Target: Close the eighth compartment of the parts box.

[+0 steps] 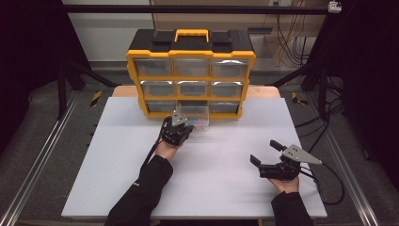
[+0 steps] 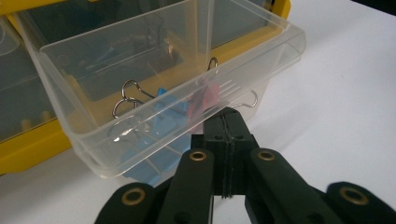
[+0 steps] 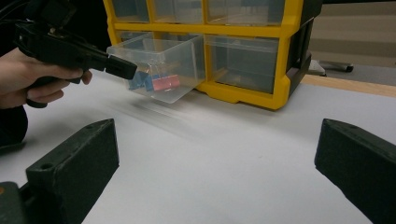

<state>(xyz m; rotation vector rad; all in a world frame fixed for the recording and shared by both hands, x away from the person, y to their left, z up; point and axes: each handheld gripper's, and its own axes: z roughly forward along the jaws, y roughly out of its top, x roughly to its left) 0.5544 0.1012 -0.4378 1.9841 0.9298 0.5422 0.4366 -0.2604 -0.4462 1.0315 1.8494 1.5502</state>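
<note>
Left claw (image 2: 225, 122) is clamped on the front lip of the clear plastic drawer (image 2: 154, 88), drawn partway from the yellow organiser (image 1: 190, 70) ahead. Next, I judge, pull straight back. Right claw (image 1: 264, 152) rests apart on the desk (image 1: 221, 188).

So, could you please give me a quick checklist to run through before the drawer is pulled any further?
1. Left tool shut on the clear drawer front: ok.
2. Drawer partly out of the yellow organizer: ok.
3. Binder clips inside the drawer: ok.
4. Right tool open, apart from the drawer: ok.
5. White table bare in front of the drawer: ok.
6. How firm the grip is: cannot tell.
</note>
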